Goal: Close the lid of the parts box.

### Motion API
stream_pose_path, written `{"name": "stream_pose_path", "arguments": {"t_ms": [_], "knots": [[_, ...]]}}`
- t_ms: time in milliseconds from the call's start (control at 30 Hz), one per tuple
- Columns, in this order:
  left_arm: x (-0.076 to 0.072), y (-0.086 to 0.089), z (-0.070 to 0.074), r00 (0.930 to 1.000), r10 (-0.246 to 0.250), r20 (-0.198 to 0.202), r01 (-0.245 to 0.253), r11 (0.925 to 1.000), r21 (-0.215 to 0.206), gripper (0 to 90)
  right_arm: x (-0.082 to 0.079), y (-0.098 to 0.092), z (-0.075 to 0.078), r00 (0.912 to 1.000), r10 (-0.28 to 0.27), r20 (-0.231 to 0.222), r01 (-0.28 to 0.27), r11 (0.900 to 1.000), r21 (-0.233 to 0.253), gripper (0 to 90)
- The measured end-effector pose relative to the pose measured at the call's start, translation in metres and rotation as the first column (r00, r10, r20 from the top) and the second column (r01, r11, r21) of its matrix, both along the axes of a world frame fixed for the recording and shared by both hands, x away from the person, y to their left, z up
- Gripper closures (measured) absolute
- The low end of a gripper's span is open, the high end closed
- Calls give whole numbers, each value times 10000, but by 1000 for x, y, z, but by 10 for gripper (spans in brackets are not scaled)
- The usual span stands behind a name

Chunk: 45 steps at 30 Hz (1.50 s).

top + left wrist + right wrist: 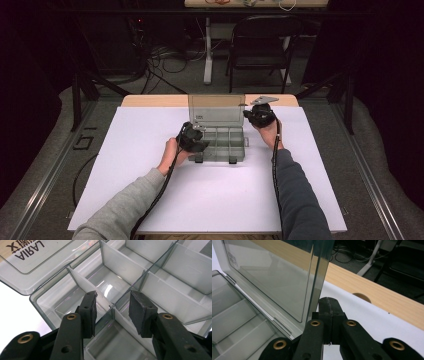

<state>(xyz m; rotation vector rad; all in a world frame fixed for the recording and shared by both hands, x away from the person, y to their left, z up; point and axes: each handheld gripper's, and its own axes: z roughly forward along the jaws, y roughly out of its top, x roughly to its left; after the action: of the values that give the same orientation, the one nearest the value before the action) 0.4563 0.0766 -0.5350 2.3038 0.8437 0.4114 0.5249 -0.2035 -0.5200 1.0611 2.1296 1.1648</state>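
box: clear smoky plastic organizer box (223, 142) sits at the far middle of the white table (150, 190), just short of its far edge; long axis runs left to right, parallel to that edge; latches on the near side face the person
lid: lid (216, 108) is swung up and stands roughly upright along the far side, hinge at the back; thin, see-through, flat panel with a small printed label in a corner
insides: straight translucent dividers (86, 285) cut the tray into rectangular compartments; glossy floors with glare; all the ones I can see look bare
left gripper: left gripper (112, 307) hovers over the box's left part; black jaws spread apart, straddling a divider junction, gripping nothing; matte pads (138, 311)
right gripper: right gripper (329, 315) at the lid's right edge; jaws pressed together; can't tell if the lid edge is actually pinched, it looks just beside them
table: white sheet over a wooden top (372, 287); wood strip shows along the far edge
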Motion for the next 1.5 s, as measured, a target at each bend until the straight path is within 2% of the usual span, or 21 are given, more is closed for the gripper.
{"name": "stream_pose_path", "arguments": {"t_ms": [367,667,1000,1167,1367,1500], "knots": [[0,0,0,10000,81,-6,-81,10000,-41,567,-9,-3,14,9985,327,438,-334,9993,154,900],[1,1,-1,9999,99,-77,-100,9998,-170,556,-15,-7,14,9954,689,672,-711,9970,308,900],[3,4,-2,9997,46,-234,-57,9989,-467,533,-18,-7,18,9939,756,801,-785,9963,342,900],[5,6,-3,9990,-214,-399,177,9958,-898,426,-18,-8,18,9941,766,772,-797,9960,391,900],[2,9,6,9987,-505,10,503,9929,-1075,232,-17,-7,16,9939,817,748,-842,9960,315,900],[1,13,12,9982,-560,202,580,9913,-1183,161,-18,-8,15,9940,820,728,-845,9959,314,900]]}}
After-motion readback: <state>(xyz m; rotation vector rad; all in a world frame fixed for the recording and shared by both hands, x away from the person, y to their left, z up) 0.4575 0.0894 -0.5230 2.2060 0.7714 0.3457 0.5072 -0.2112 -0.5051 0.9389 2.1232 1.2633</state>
